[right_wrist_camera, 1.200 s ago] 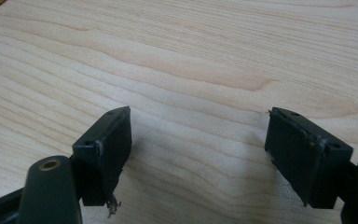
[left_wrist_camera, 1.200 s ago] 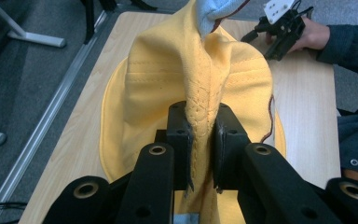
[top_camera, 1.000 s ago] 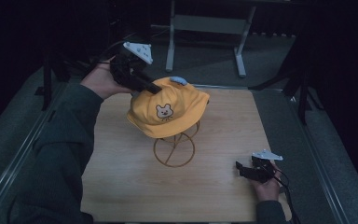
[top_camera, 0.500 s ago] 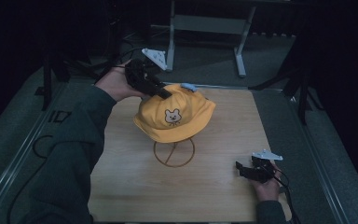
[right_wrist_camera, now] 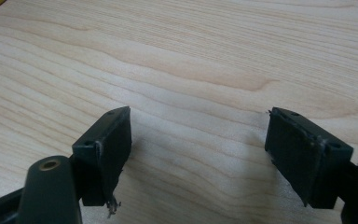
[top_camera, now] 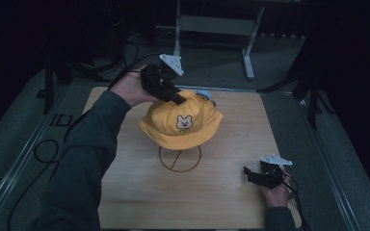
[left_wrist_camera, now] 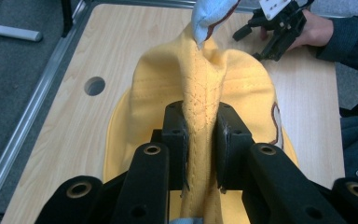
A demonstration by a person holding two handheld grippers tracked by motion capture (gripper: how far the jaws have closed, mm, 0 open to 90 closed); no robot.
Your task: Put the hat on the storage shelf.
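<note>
A yellow hat (top_camera: 180, 125) with a bear face on its front sits on top of a copper wire stand (top_camera: 179, 159) in the middle of the wooden table (top_camera: 125, 192). My left gripper (top_camera: 176, 97) is shut on a pinched fold of the hat's crown (left_wrist_camera: 200, 107) at its far left side. A light blue lining (left_wrist_camera: 209, 14) shows at the hat's far edge. My right gripper (top_camera: 248, 174) rests open low over the table at the front right, and its fingers (right_wrist_camera: 107, 144) stand wide apart above bare wood.
A round hole (left_wrist_camera: 94, 86) is cut in the tabletop near its metal edge rail (left_wrist_camera: 32, 107). A grey metal frame (top_camera: 212, 29) stands on the floor beyond the table. A cable (top_camera: 53, 149) loops on the floor at the left.
My left gripper has carried the hat rightward and away from me, and the hat has settled level on the stand. The right gripper has stayed put.
</note>
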